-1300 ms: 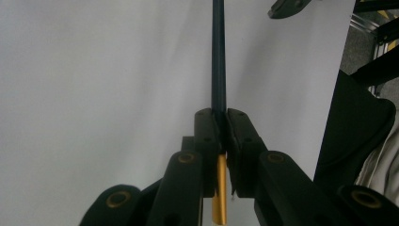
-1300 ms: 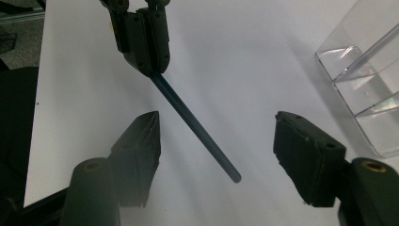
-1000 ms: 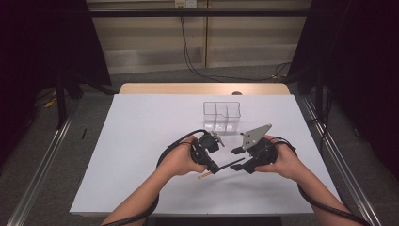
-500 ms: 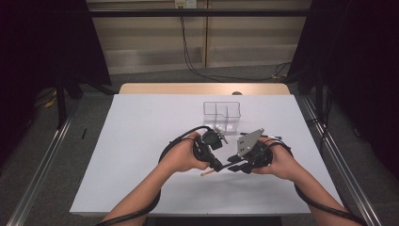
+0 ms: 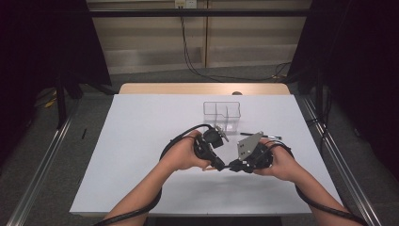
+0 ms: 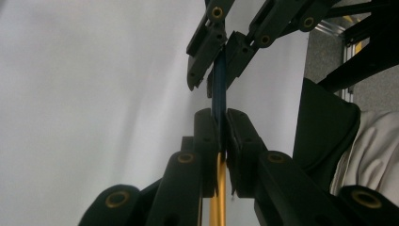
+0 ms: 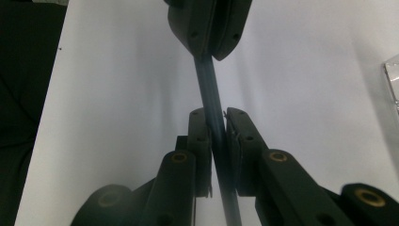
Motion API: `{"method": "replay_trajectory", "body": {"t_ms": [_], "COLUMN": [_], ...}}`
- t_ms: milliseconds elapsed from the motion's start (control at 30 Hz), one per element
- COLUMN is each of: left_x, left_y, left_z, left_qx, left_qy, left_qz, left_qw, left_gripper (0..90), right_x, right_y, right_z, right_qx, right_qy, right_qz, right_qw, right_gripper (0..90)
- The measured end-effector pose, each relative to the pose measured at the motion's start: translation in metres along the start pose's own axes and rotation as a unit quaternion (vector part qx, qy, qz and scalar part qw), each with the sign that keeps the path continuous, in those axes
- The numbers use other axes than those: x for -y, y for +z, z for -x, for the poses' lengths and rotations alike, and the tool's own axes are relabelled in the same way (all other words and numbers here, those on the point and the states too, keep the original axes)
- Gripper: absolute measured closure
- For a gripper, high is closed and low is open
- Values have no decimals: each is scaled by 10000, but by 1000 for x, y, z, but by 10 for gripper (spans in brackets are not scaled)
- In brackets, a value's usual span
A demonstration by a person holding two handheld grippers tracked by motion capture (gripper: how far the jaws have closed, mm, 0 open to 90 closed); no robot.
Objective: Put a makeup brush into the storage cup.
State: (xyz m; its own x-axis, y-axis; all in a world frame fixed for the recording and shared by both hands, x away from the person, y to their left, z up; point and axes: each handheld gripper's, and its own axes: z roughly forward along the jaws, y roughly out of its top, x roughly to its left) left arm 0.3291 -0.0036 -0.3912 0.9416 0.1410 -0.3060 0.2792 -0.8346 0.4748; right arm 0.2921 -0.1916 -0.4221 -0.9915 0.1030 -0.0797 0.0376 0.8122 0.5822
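In the high view, the person's forearms come in from the bottom edge and meet over the middle of the white surface [image 5: 141,141], the left hand-held gripper [image 5: 220,165] and the right hand-held gripper [image 5: 234,166] pointing tip to tip at each other with barely any space between them. A clear plastic organizer [image 5: 222,114] with compartments stands on the surface just beyond the hands, and a dark pen [image 5: 259,135] lies on the surface near it, beside the grey plate on top of the right hand-held gripper. What is held between the tips is too small to make out from here. In the left gripper view, the left hand-held gripper [image 6: 222,125] is clenched on a slim pen-like stick [image 6: 219,92], whose shaft is blue above the pads and golden yellow below them; it runs straight up into the right hand-held gripper [image 6: 217,70], which comes down from the top edge and grips the same blue shaft. A dark sleeve and pale cloth fill the right side, with the white surface behind. In the right gripper view, the right hand-held gripper [image 7: 217,123] has just been closing and its pads now press on the dark blue shaft [image 7: 211,94] of the stick, which passes between them, while the left hand-held gripper [image 7: 207,44] clamps the far end at the top; a corner of the clear organizer [image 7: 393,80] shows at the right edge.
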Motion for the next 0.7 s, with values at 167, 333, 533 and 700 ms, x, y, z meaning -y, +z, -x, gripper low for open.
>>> {"method": "replay_trajectory", "body": {"t_ms": [167,333,533,700], "left_x": [3,5,8,15], "left_y": [-3,-7,-16,-20], "left_z": [-2,-3,-3,-8], "left_qx": [-8,-99,-209,-257], "left_qy": [11,64,109,64], "left_qz": [302,483,762,997], "left_qw": [9995,9988,9968,9947], "left_gripper": [811,699,568,422], "right_x": [2,2,8,14], "right_y": [0,-1,-4,-6], "right_z": [-1,-1,1,2], "right_qx": [-116,-93,-22,54], "right_qy": [48,83,196,302], "right_qz": [98,147,129,99], "right_qw": [9999,9998,9997,9995], "right_gripper": [845,844,844,844]}}
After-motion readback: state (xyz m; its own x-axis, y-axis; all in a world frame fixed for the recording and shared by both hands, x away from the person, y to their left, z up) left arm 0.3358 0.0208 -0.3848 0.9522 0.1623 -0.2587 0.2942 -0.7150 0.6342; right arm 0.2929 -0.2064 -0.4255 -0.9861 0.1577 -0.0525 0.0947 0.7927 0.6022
